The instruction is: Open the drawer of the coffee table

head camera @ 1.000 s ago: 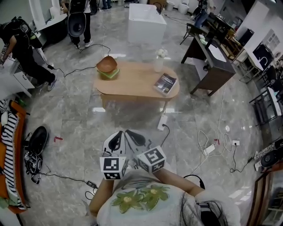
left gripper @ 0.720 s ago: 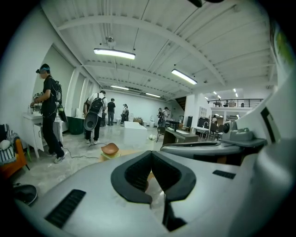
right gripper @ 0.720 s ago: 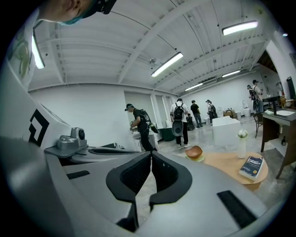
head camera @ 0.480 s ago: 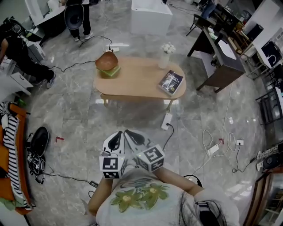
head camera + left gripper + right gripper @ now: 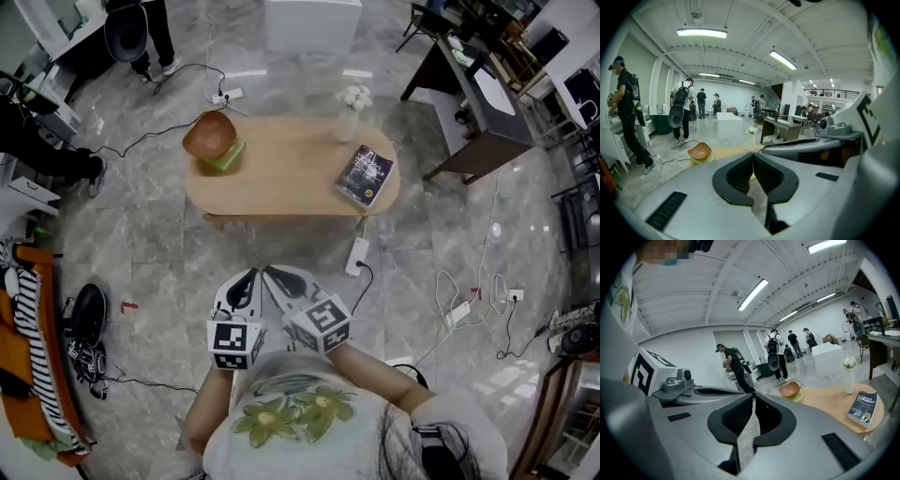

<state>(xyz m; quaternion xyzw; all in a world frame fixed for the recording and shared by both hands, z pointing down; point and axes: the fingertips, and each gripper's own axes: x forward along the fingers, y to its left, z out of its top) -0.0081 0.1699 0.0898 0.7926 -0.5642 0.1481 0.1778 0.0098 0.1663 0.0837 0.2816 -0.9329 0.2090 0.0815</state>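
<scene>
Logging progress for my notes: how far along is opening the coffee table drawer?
Done: nothing; no drawer is visible from this side. In hand: left gripper and right gripper, both shut and empty, held well short of the coffee table. Left: reach it, find the drawer, grip, pull.

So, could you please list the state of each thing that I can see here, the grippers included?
Left gripper: shut, empty.
Right gripper: shut, empty.
Oval wooden coffee table: no drawer seen pulled out.
Dark paperback book: closed, lying flat on the table.
White flower vase: upright.
</scene>
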